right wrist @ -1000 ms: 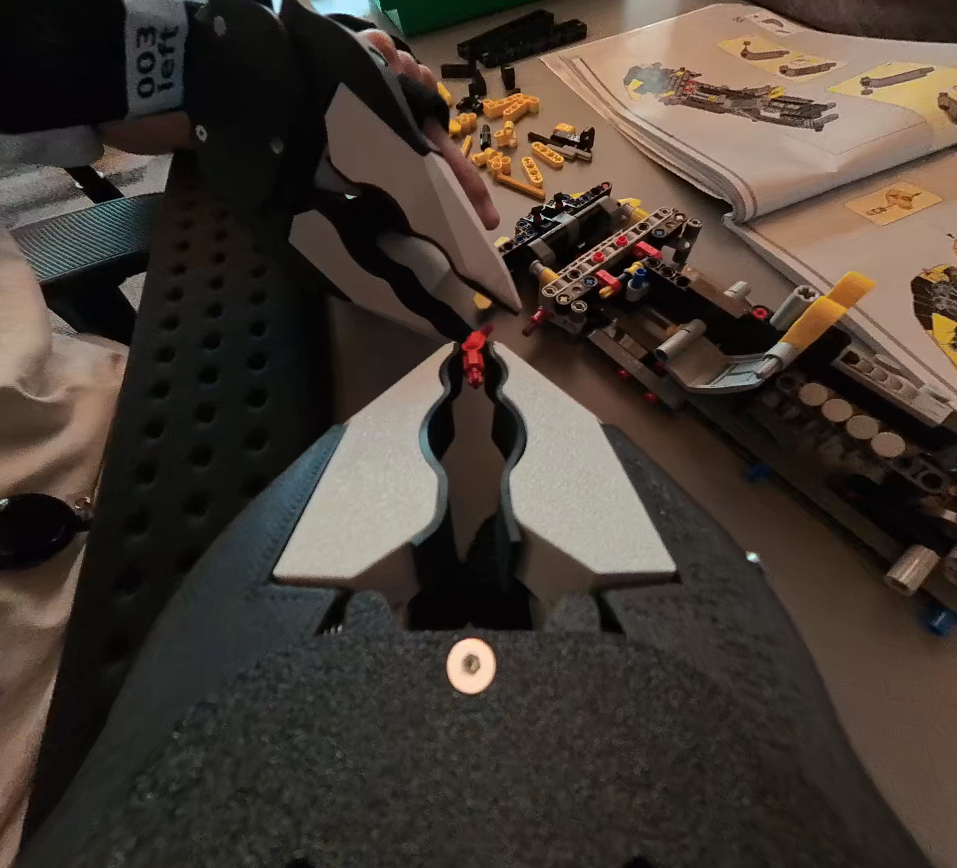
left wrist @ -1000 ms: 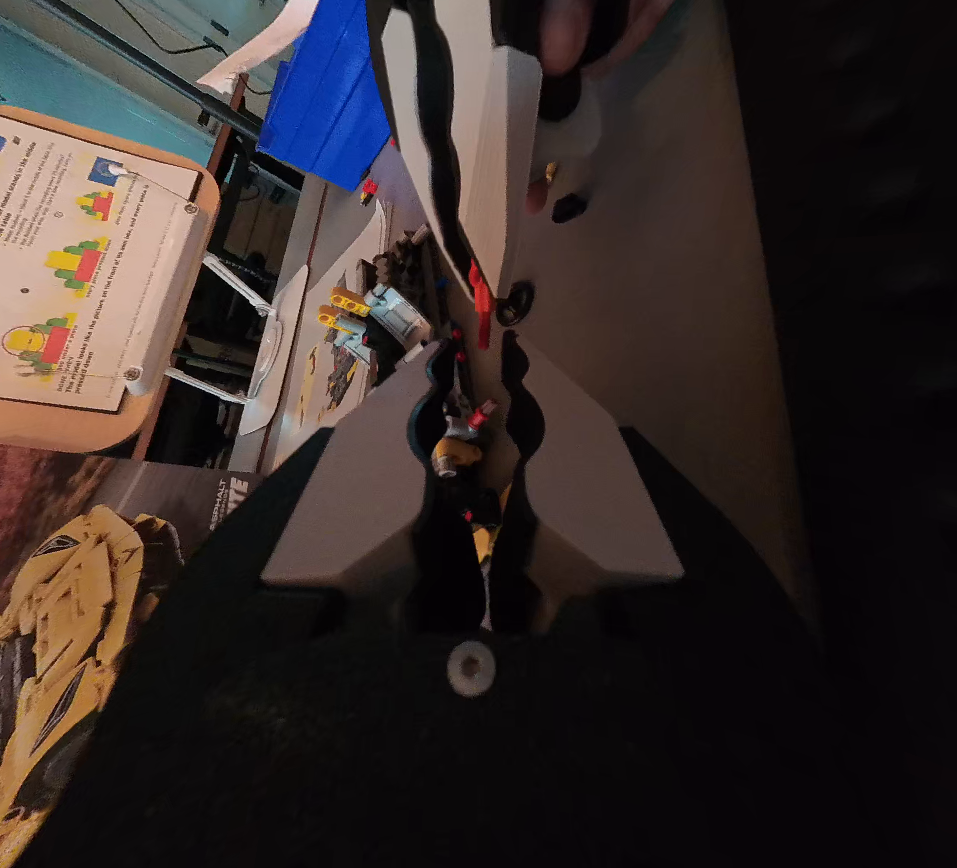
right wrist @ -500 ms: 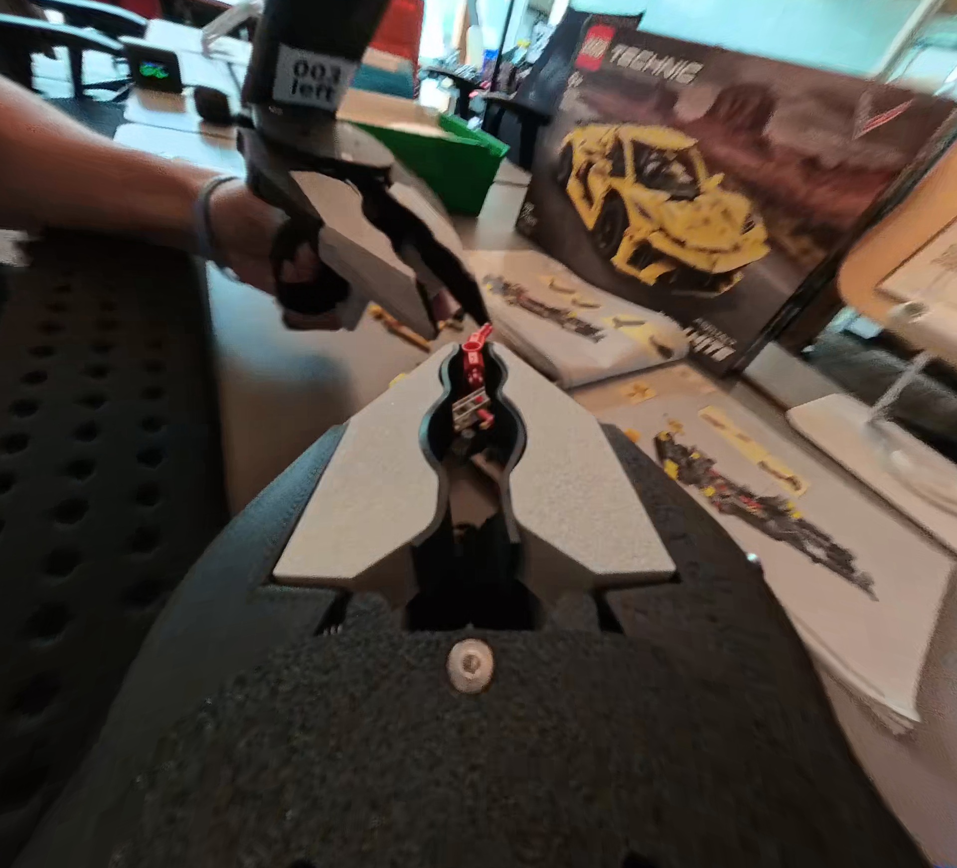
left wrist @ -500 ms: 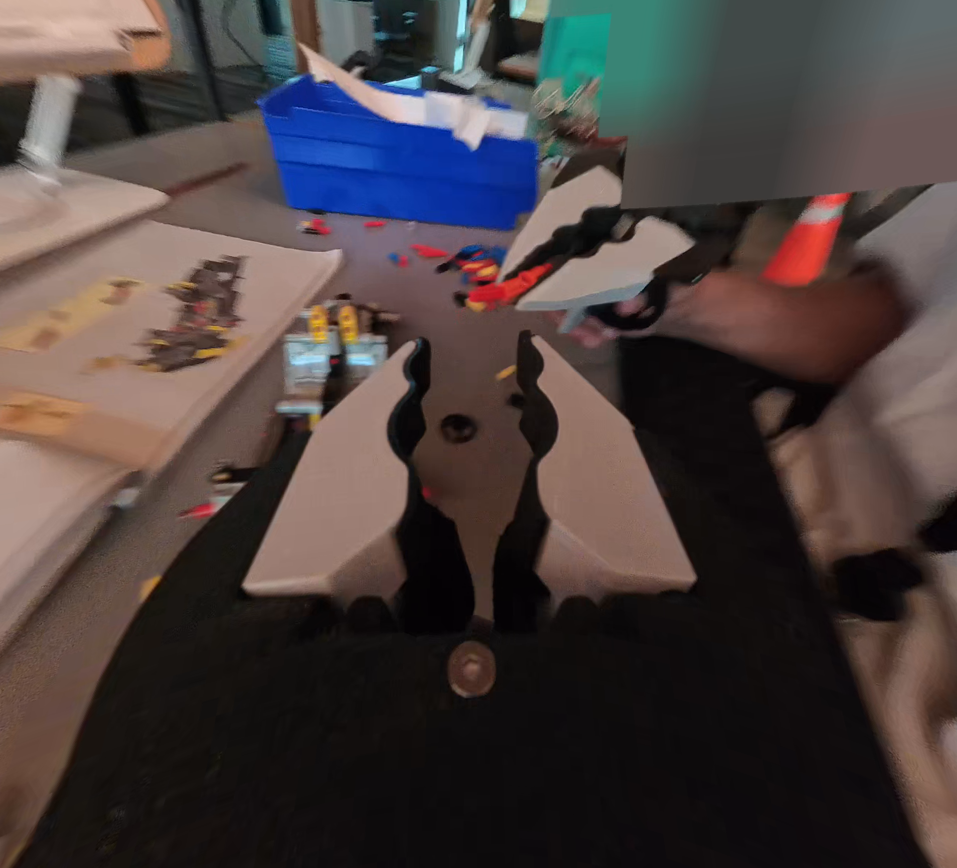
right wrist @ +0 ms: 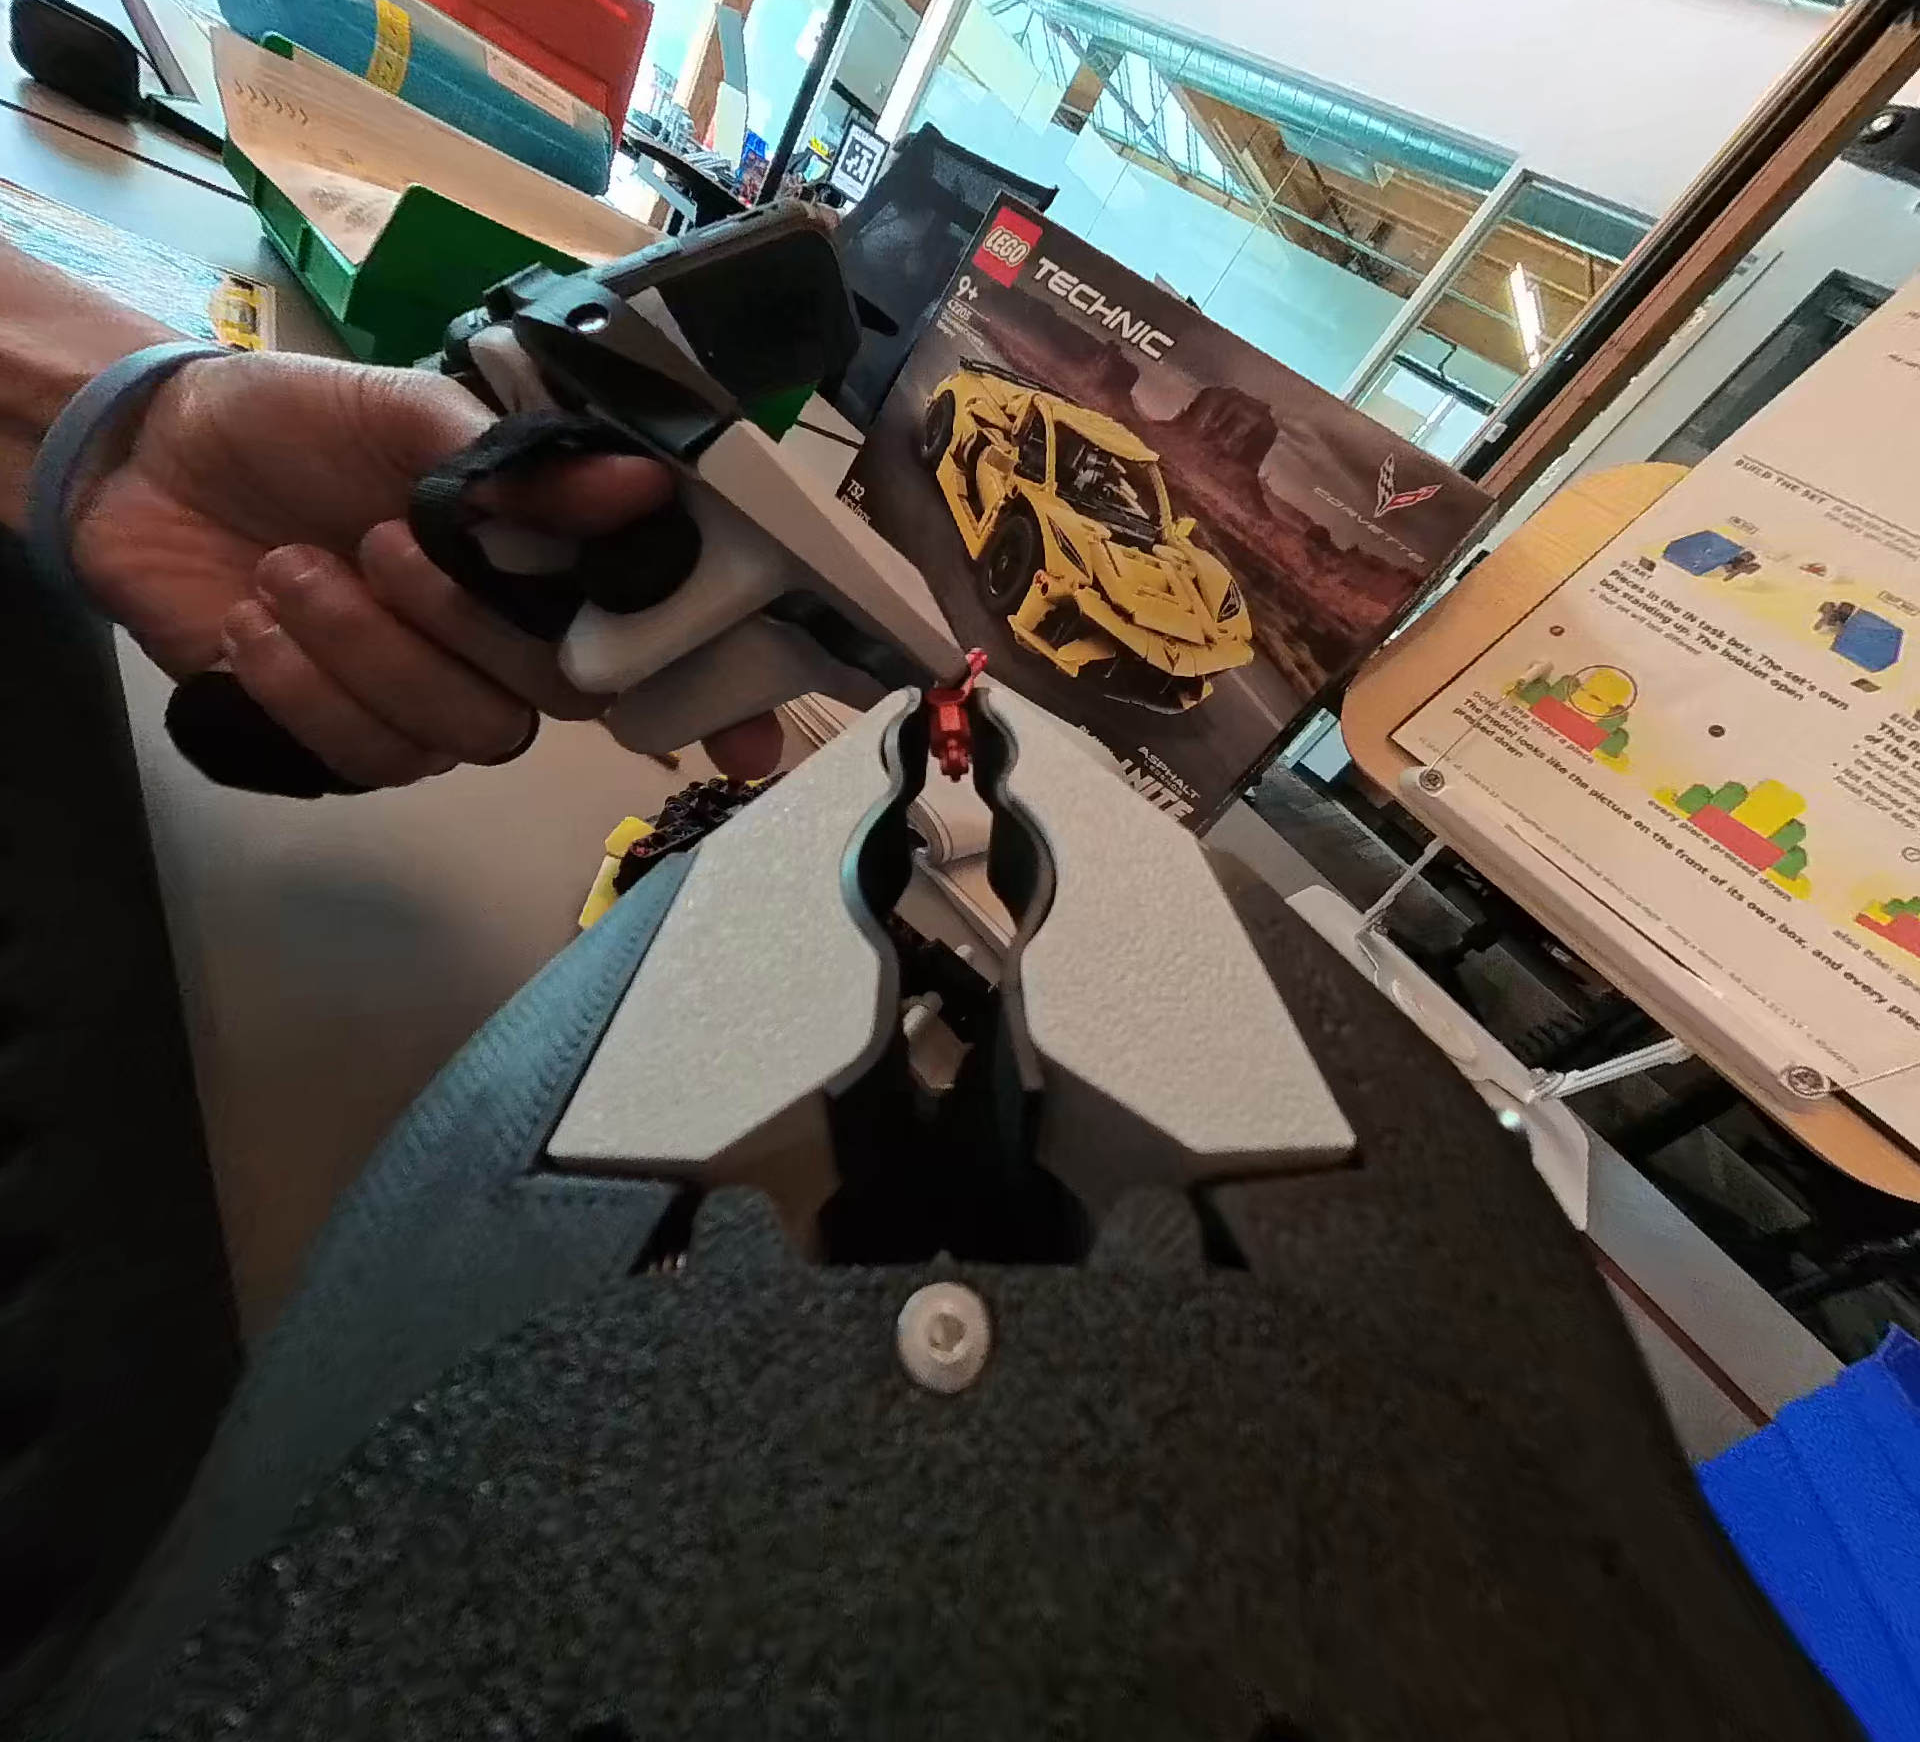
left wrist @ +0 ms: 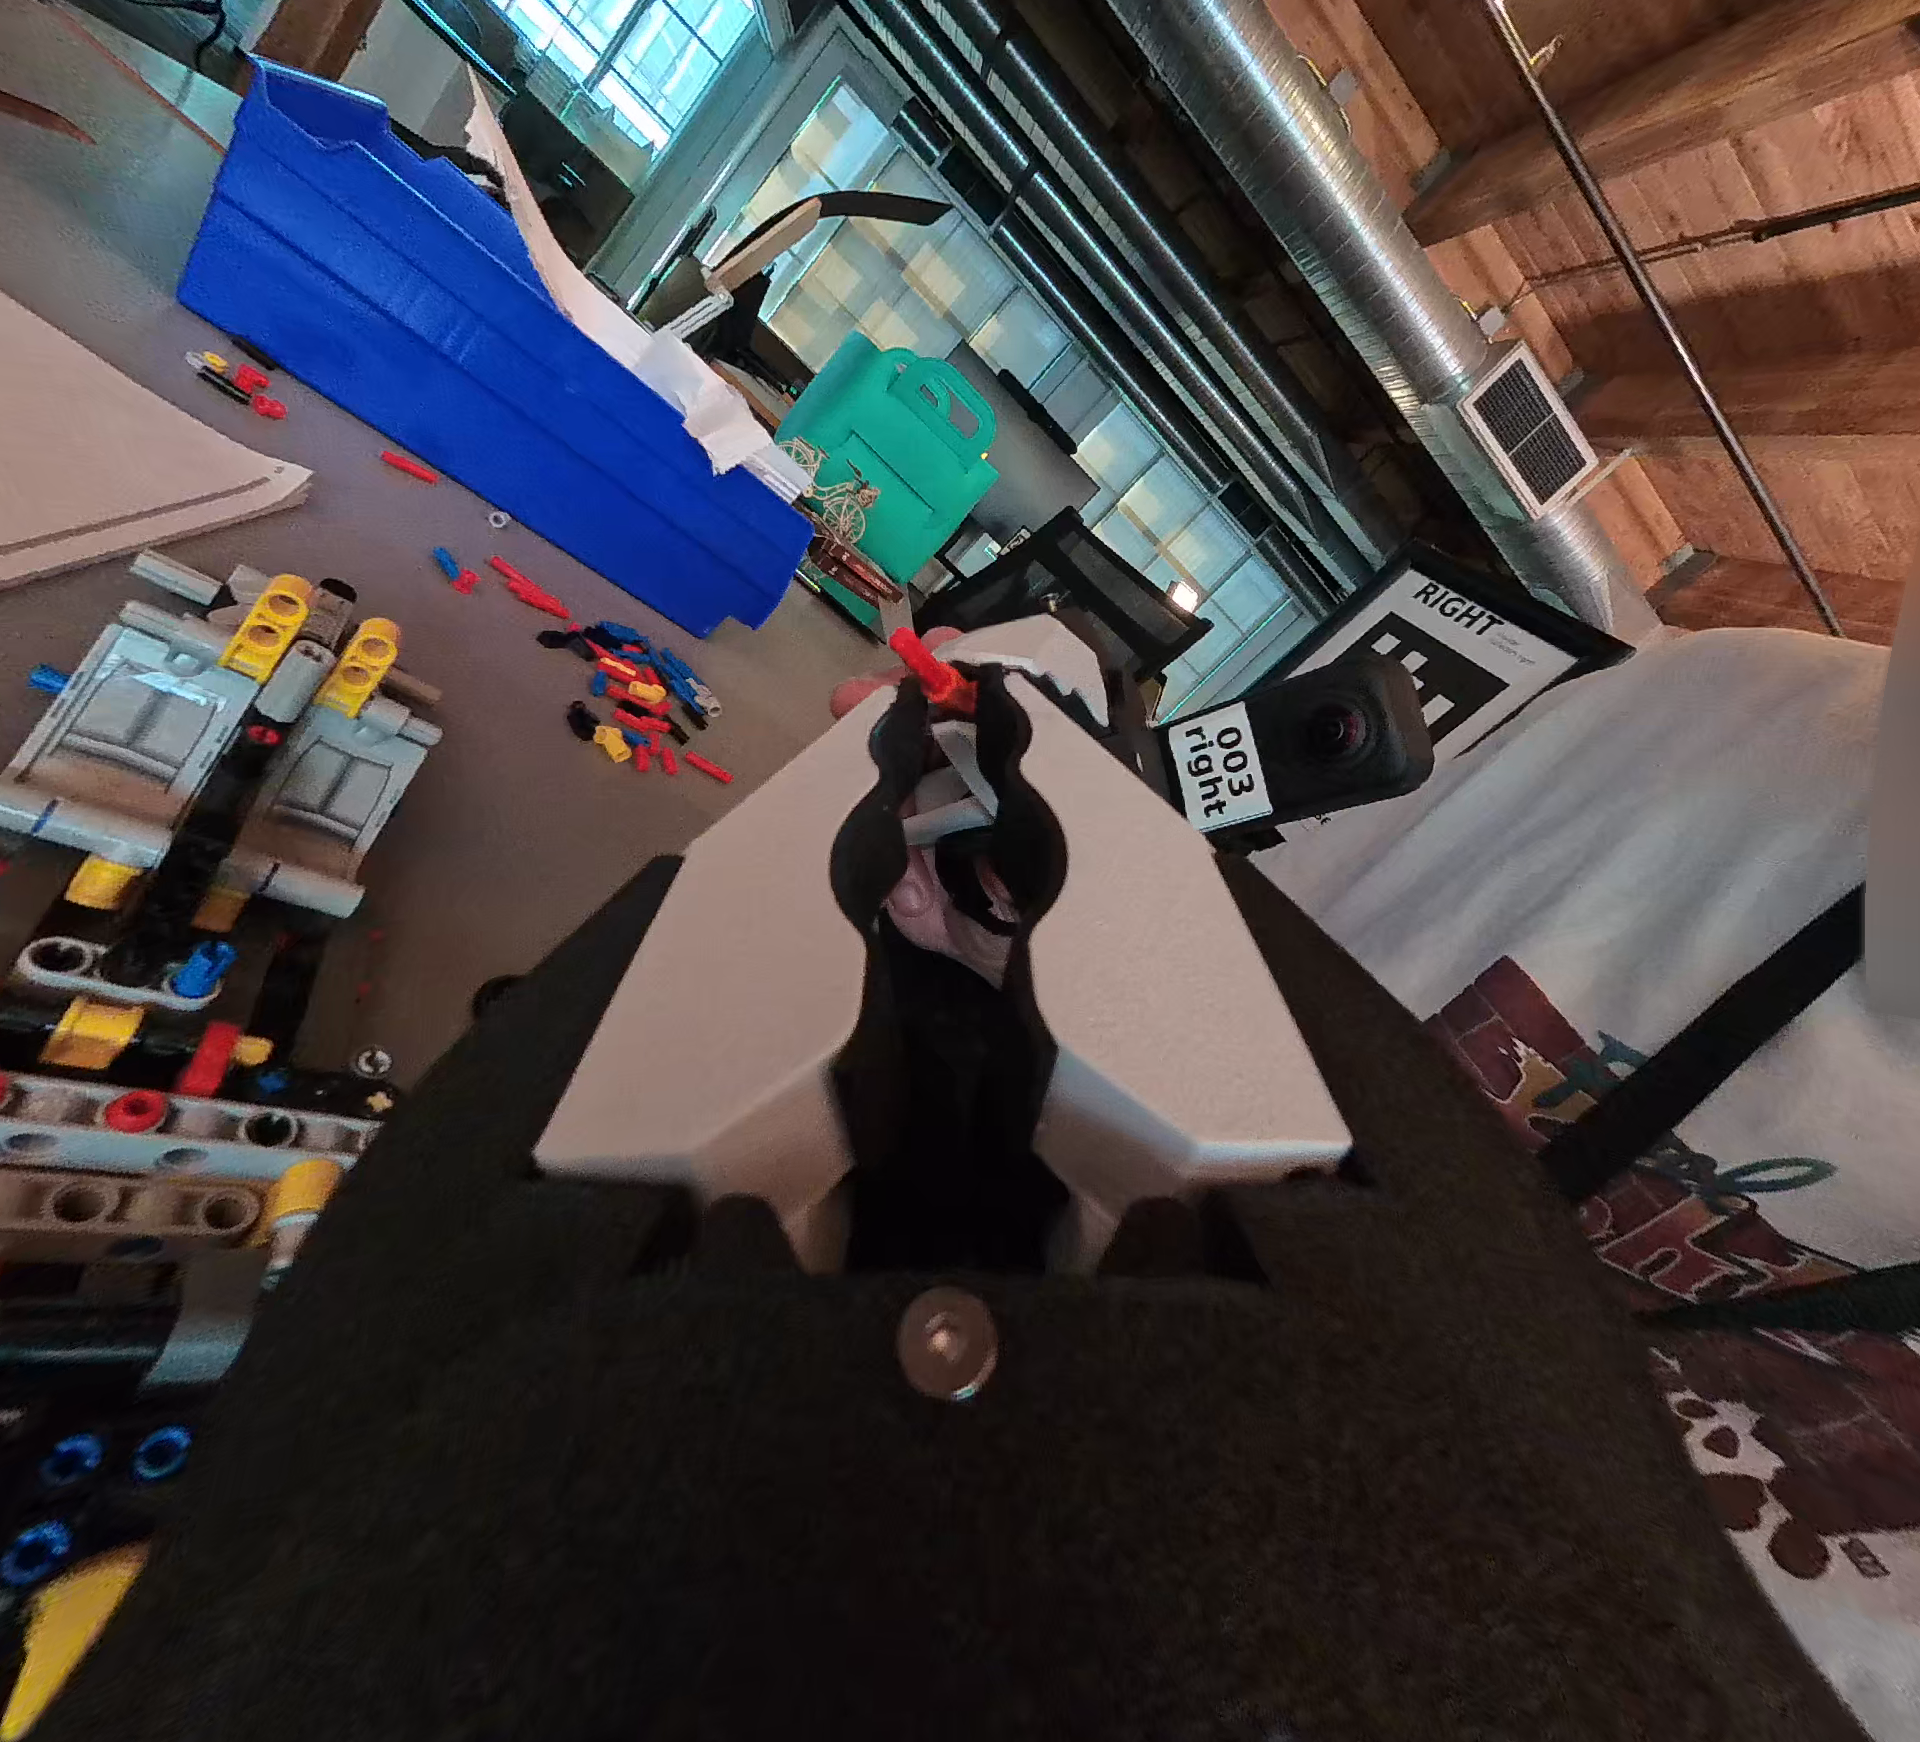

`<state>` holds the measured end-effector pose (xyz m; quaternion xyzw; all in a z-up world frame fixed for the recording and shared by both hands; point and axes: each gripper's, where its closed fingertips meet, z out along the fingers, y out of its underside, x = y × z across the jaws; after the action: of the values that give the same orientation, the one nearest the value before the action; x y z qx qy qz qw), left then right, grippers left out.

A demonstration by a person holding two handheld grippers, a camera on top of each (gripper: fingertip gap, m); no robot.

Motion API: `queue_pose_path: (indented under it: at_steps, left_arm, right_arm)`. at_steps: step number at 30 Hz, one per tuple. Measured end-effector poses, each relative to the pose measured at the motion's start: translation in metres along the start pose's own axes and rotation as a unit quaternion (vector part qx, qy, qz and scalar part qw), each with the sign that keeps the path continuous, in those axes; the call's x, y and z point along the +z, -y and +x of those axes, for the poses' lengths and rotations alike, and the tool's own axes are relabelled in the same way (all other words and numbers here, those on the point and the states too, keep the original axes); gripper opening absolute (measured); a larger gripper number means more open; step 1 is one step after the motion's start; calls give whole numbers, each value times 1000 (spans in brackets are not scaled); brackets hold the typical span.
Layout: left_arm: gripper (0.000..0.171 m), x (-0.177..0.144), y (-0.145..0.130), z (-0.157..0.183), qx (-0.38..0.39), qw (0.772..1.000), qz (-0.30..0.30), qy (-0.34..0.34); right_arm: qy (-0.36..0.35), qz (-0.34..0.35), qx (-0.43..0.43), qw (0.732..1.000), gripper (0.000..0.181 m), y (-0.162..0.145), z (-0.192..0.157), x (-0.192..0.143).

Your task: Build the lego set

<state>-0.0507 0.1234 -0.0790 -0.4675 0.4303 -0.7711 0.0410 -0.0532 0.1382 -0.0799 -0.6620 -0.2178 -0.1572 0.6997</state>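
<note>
A small red pin (right wrist: 949, 724) is pinched in my right gripper (right wrist: 948, 728), which is shut on it and held up above the table. My left gripper (left wrist: 943, 690) meets it tip to tip, with its jaws closed on the pin's other end (left wrist: 928, 666). In the right wrist view the left gripper (right wrist: 940, 669) comes in from the left, held by a hand. The half-built grey, black and yellow model (left wrist: 197, 819) lies on the table below to the left. Part of it peeks out beside my right fingers (right wrist: 665, 825).
Loose red, blue and yellow pieces (left wrist: 634, 700) lie near a blue bin (left wrist: 468, 362). An open booklet (left wrist: 104, 466) is at the far left. The set's box (right wrist: 1143, 570), a green bin (right wrist: 416, 258) and an instruction board on a stand (right wrist: 1714, 757) stand behind. My two grippers' fingertips are within a few centimetres of each other.
Both grippers rose from the table and tilted upward. The left gripper, open half a second ago, swung over to the right gripper's tip and closed on the red pin.
</note>
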Motion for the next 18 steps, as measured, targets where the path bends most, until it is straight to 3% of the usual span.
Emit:
queue_pose_path:
  at_steps: [9,11,15,18]
  left_arm:
    - [5,-4,-3,-7,-28,999,-21,-8]
    - [4,-7,-6,-7,-18,998,-49,-17]
    - [4,-15,-15,-6,17,994,-102,-26]
    - [4,-22,-32,-6,23,985,-168,-34]
  right_arm:
    - [-6,-5,5,1000,7,-6,-2,4]
    - [17,-10,37,999,8,-7,-7,3]
    - [92,-10,112,989,28,-5,-21,-4]
    - [146,-20,86,985,32,-7,-24,-13]
